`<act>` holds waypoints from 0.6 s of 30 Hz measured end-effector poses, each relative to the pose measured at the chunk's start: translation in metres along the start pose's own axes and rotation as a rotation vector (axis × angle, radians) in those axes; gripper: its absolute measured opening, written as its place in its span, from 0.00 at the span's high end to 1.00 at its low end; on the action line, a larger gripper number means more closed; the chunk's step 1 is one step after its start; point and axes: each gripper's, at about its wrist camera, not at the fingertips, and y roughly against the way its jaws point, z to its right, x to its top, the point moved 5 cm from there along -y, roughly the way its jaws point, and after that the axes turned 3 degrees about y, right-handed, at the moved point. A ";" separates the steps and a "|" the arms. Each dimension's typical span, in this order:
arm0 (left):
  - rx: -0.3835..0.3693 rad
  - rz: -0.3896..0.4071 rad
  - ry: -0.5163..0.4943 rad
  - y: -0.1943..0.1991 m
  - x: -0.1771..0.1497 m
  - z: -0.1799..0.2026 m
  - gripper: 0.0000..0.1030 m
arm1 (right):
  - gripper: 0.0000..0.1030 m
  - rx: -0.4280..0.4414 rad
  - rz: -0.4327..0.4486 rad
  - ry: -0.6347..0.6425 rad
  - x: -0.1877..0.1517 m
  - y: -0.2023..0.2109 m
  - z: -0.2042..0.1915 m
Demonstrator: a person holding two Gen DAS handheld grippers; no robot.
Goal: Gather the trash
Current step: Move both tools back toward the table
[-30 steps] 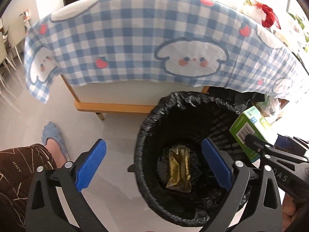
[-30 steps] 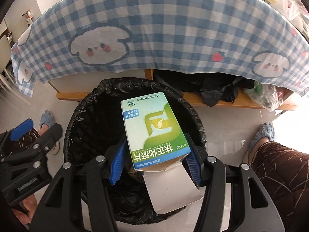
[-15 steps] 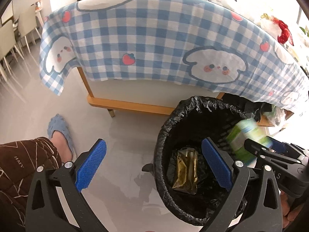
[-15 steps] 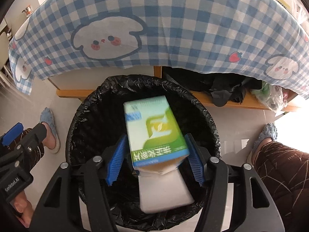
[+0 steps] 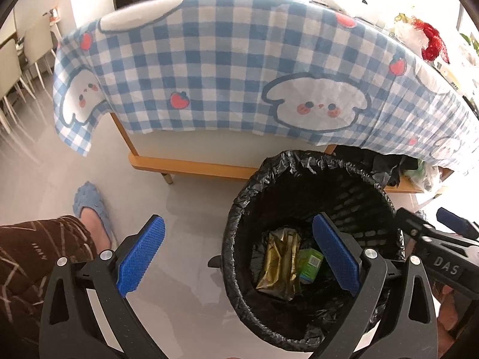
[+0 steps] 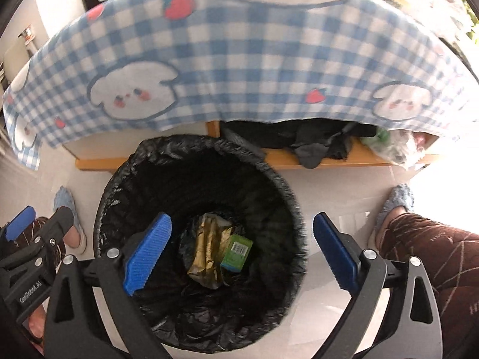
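Presently catalogued, largest item first:

1. Blue-and-white checked tablecloth printed with white cartoon dogs and red strawberries (image 6: 239,68), draped over a wooden-framed counter (image 5: 194,166). Clutter lies on top, with dark cloth and plastic bags on the low shelf beneath.

2. Pale glossy floor (image 5: 179,209), with a person's blue slippers and brown patterned trouser legs at either side.

3. Round black mesh waste bin lined with a crinkled black plastic bag (image 6: 125,179), standing on the floor just in front of the counter.

4. Right hand-held gripper (image 6: 239,254), poised over the bin mouth. A second ago its blue pads clamped the green box; now the jaws are opening, nearly full spread, with nothing between them.

5. Left hand-held gripper (image 5: 239,257), jaws wide apart and empty, hovering beside the bin's near rim as it did a second ago.

6. Crumpled gold foil wrapper (image 6: 206,254), flat on the bin bottom, unmoved.

7. Small green-and-white cardboard box with a barcode (image 6: 238,252), newly arrived at the bin bottom, resting against the wrapper.

Assessment: the box is binned, so that item counts as collected. Both grippers are free to fetch any further trash, likely from the cluttered counter.
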 end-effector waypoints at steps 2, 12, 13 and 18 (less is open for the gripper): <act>-0.006 0.011 -0.008 0.008 0.004 0.006 0.06 | 0.11 -0.023 0.019 -0.016 0.002 0.011 0.011; -0.033 0.002 -0.021 0.041 0.024 0.026 0.06 | 0.11 -0.047 0.116 -0.048 0.018 0.060 0.041; -0.041 0.005 -0.021 0.047 0.027 0.028 0.06 | 0.11 -0.048 0.130 -0.049 0.020 0.067 0.043; -0.043 0.001 -0.028 0.062 0.037 0.031 0.06 | 0.11 -0.029 0.189 -0.059 0.031 0.095 0.051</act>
